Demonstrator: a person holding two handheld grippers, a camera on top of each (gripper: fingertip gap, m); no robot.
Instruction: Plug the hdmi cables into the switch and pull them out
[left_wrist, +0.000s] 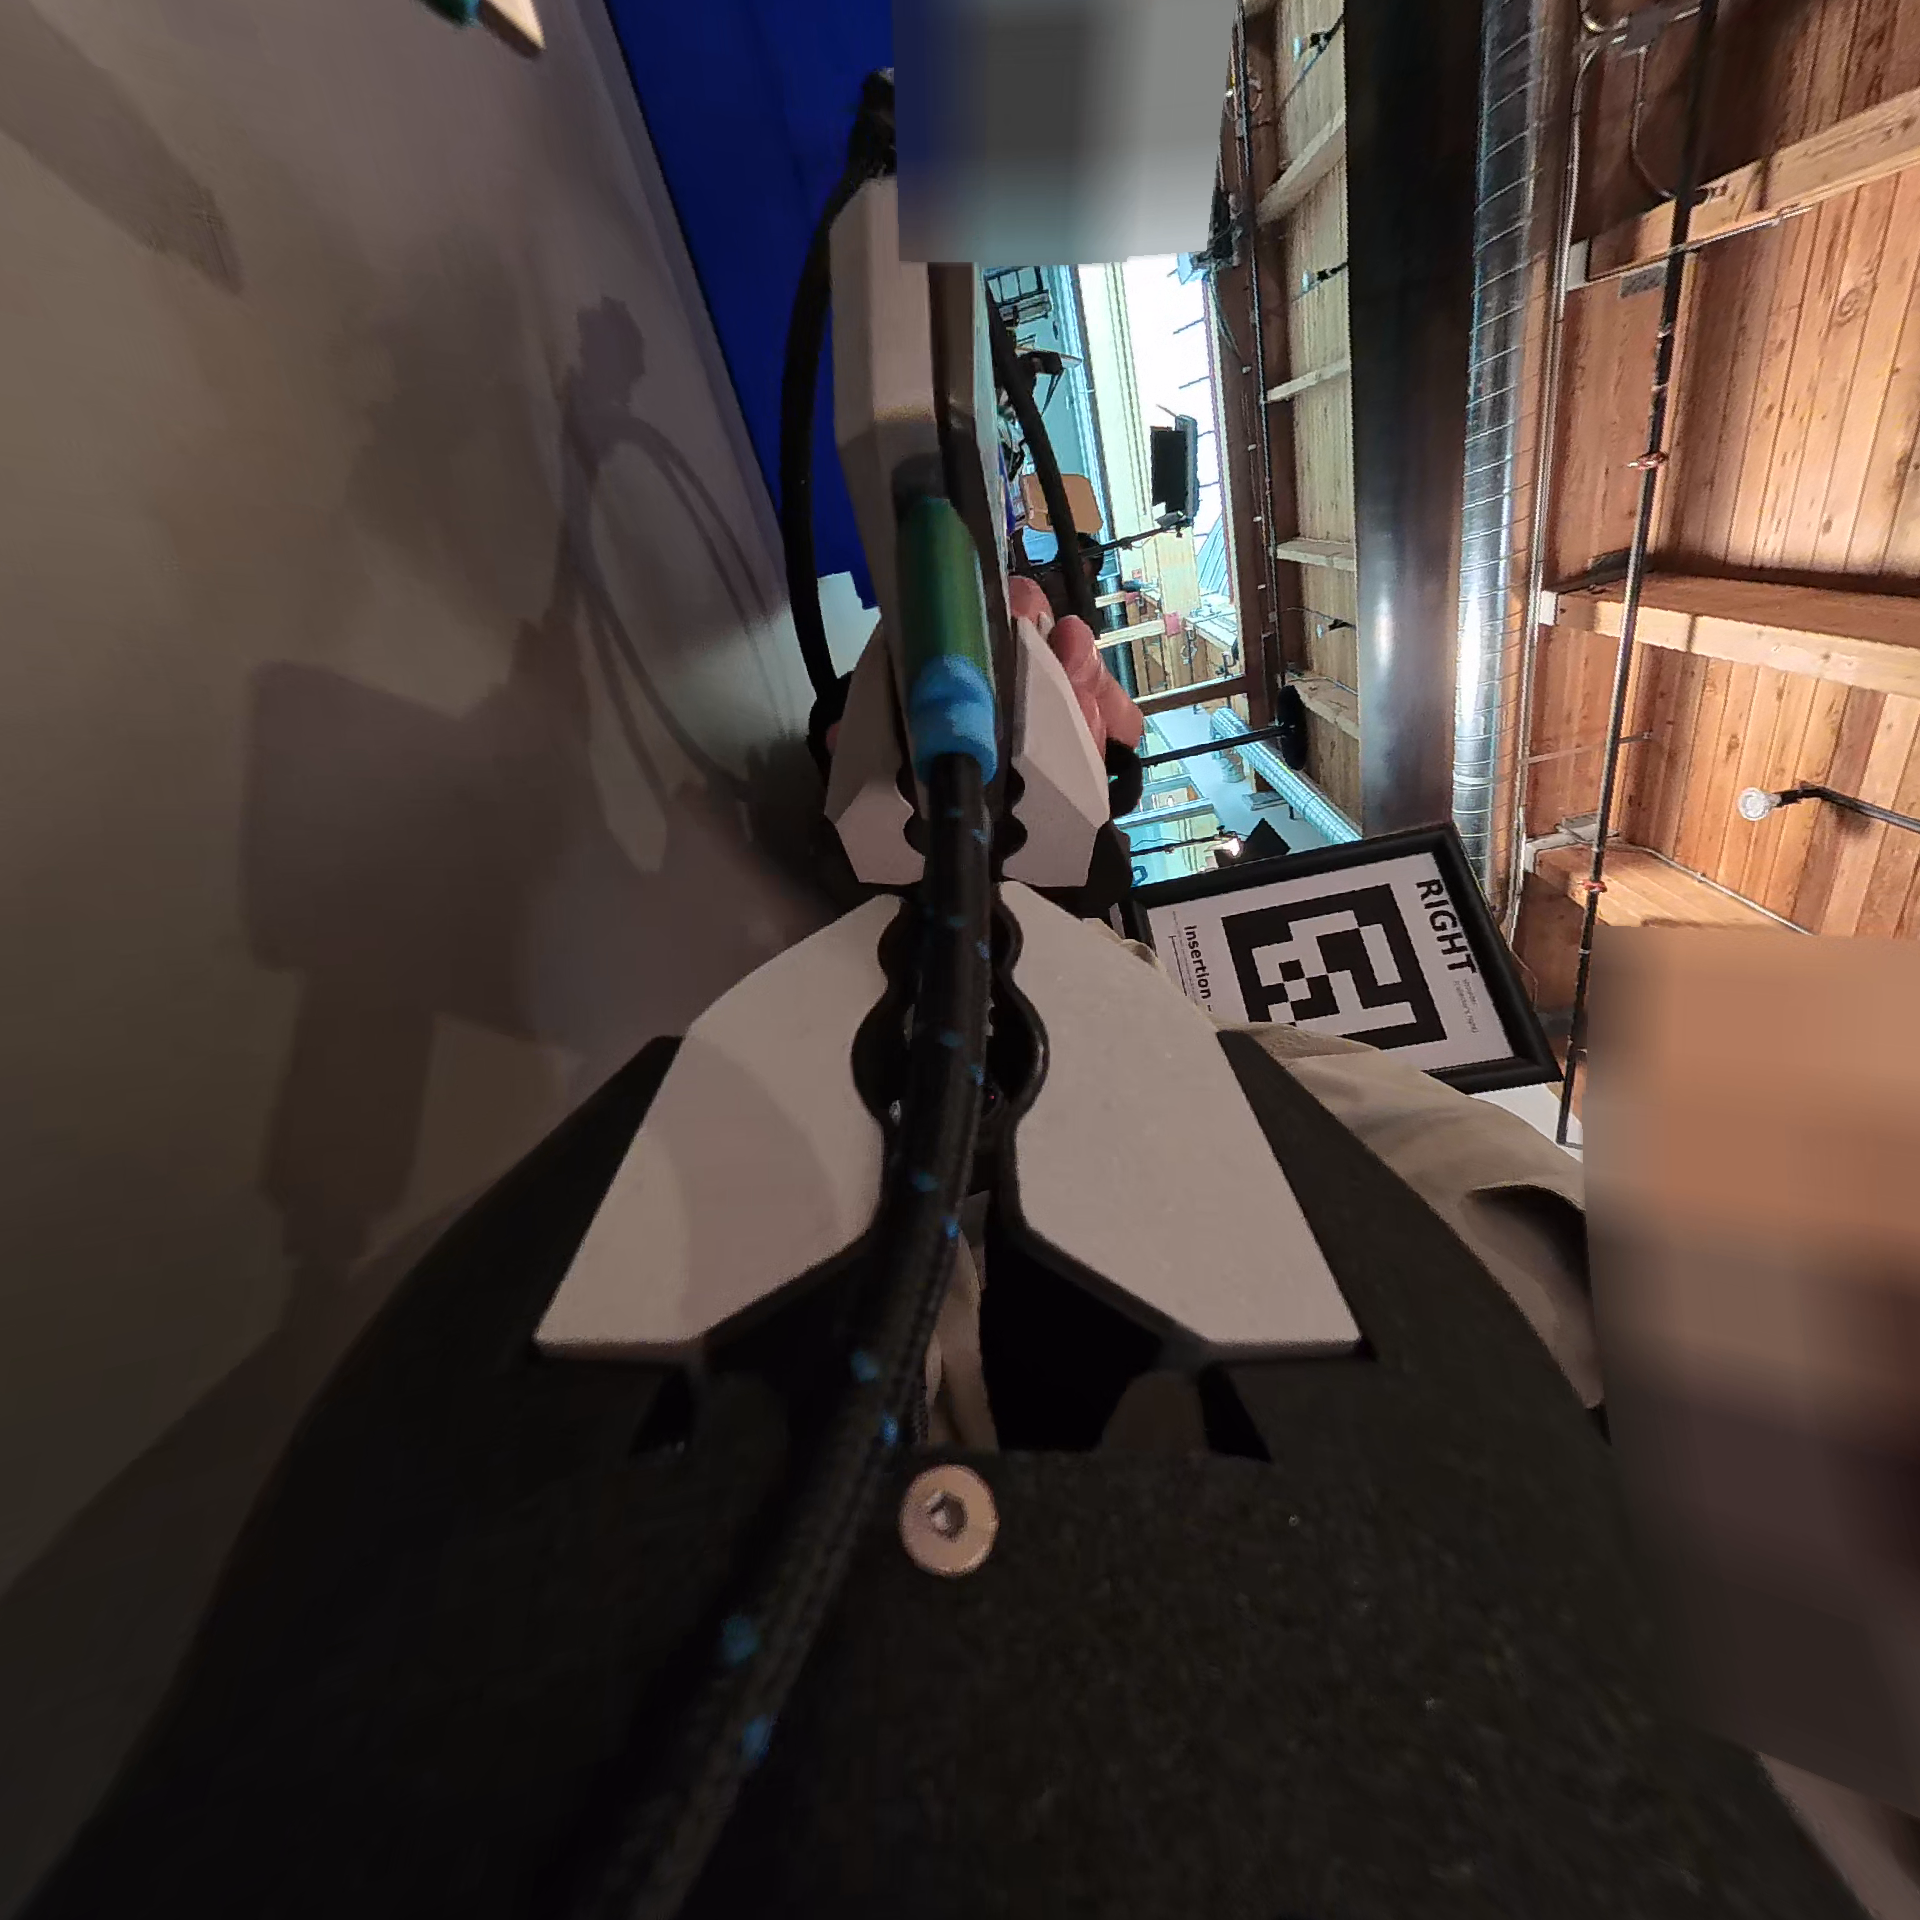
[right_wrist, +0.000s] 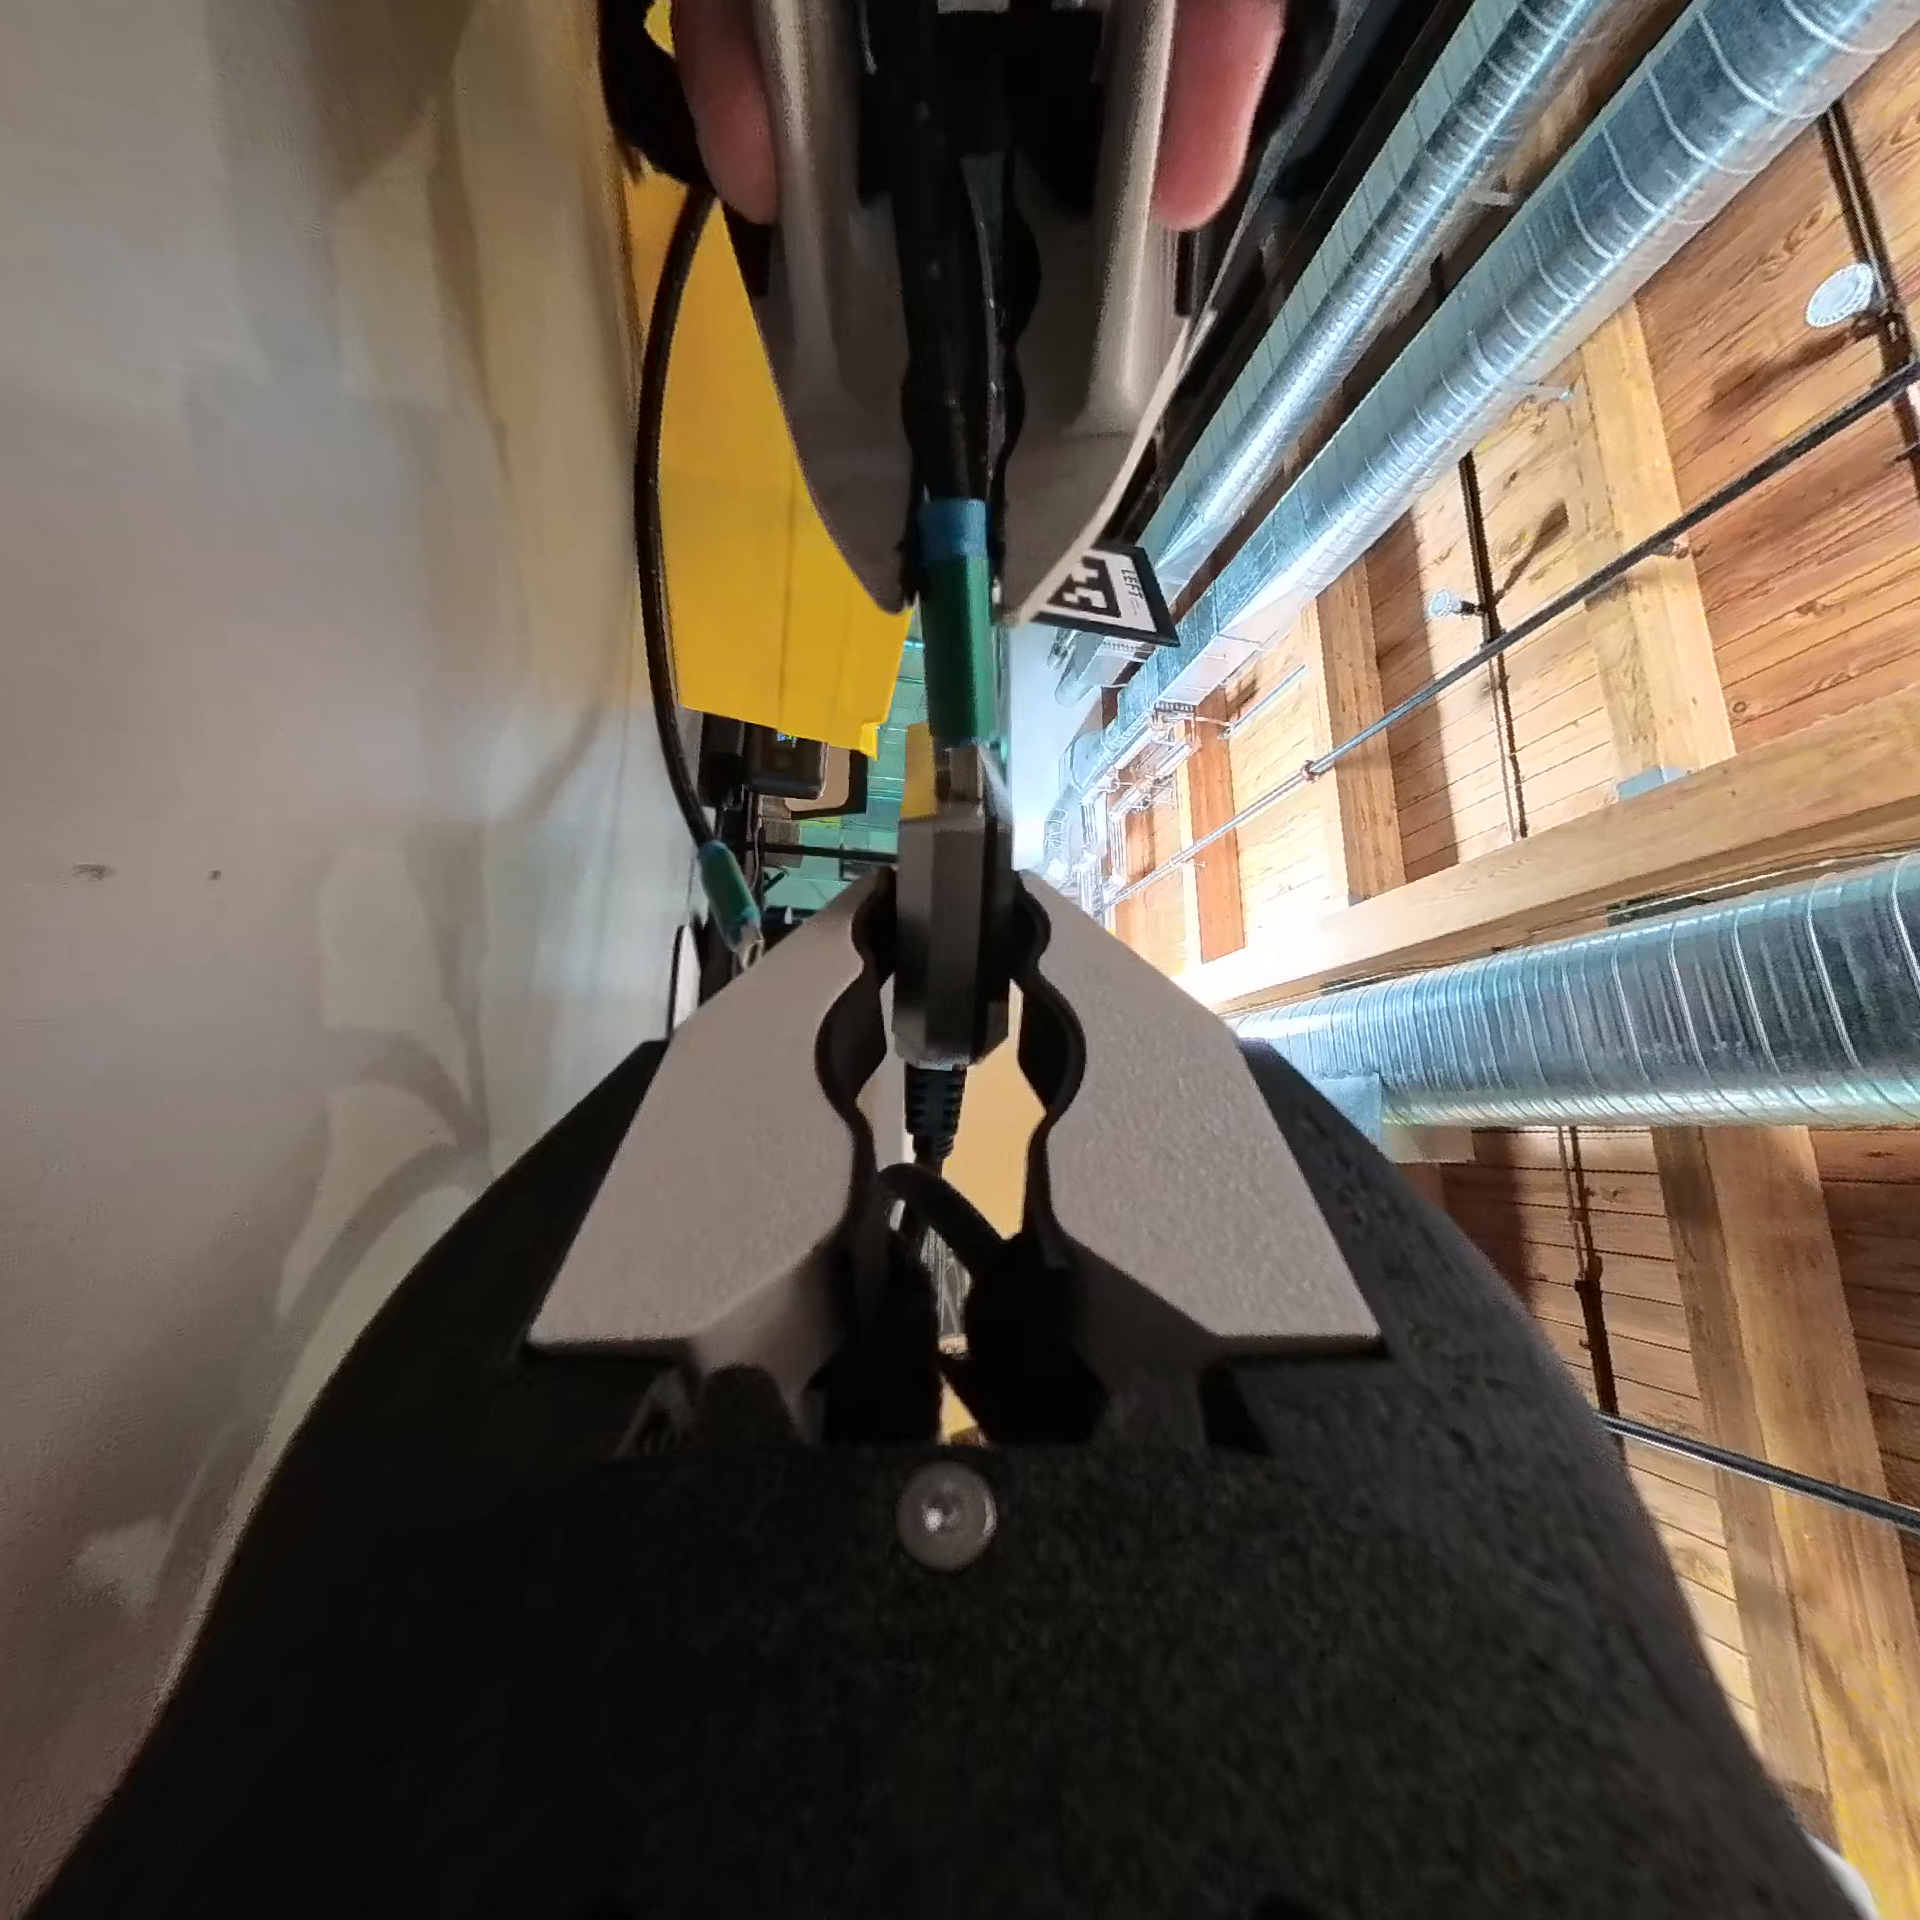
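Observation:
My left gripper (left_wrist: 951, 925) is shut on a black braided HDMI cable (left_wrist: 940, 1091), just behind its blue collar and green plug (left_wrist: 940, 582). In the right wrist view the left gripper (right_wrist: 951, 592) comes in from the top, holding that green plug (right_wrist: 956, 665). My right gripper (right_wrist: 951, 894) is shut on the grey switch (right_wrist: 940, 935), held edge-on, with a black lead leaving its rear. The plug's metal tip (right_wrist: 956, 774) meets the switch's front edge. I cannot tell how deep it sits. Both are held above the white table (right_wrist: 260, 727).
A second green-plugged cable (right_wrist: 727, 894) lies on the table beside a yellow sheet (right_wrist: 748, 520). A blue sheet (left_wrist: 748, 208) lies on the table in the left wrist view. A black-framed marker card (left_wrist: 1340, 966) stands close by. Wooden walls and metal ducts lie behind. Some 5 centimeters of space lies between my two pairs of fingers.

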